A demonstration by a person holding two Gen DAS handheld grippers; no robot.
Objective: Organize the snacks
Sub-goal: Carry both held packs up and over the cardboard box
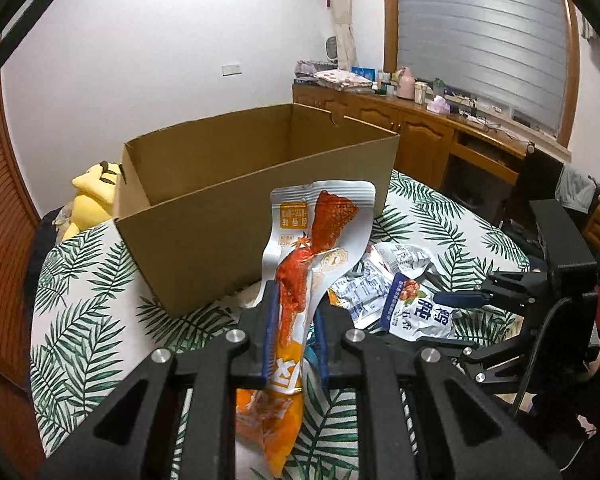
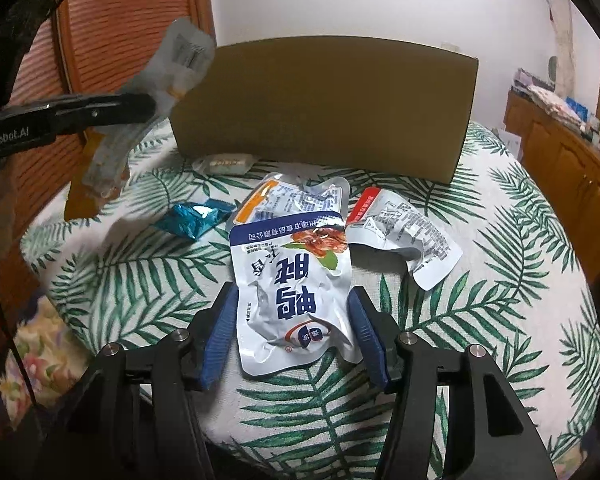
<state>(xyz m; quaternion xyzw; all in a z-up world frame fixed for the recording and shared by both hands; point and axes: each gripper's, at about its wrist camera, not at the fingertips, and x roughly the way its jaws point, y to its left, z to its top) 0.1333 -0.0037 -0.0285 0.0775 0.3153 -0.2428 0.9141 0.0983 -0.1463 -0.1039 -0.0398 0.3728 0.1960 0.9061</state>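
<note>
My left fingers (image 1: pixel 293 308) are clamped on a long orange-and-white snack pouch (image 1: pixel 320 236), which hangs lifted clear of the leaf-print surface (image 1: pixel 88 304), its top edge reaching up in front of the near wall of the open cardboard box (image 1: pixel 220 184). Seen from the right wrist, that same pouch (image 2: pixel 140 120) dangles at upper left, just off the box's (image 2: pixel 324 108) corner.

My right fingers (image 2: pixel 292 332) stand apart on either side of a white-and-blue snack pouch (image 2: pixel 296 280) lying flat on the surface (image 2: pixel 500 280); whether the blue pads (image 2: pixel 220 332) touch its edges I cannot tell.

Just behind that pouch lie two more white packets: one with an orange stripe (image 2: pixel 292 196) partly under it, one with a red corner (image 2: pixel 404 232) to its right. A crumpled blue foil wrapper (image 2: pixel 192 220) sits to the left, and a small clear packet (image 2: pixel 224 162) rests against the foot of the box.

Beyond the box, the left wrist view shows a yellow plush toy (image 1: pixel 92 196) at the surface's far edge and a wooden cabinet (image 1: pixel 420 128) under a window with closed blinds (image 1: pixel 480 36).
</note>
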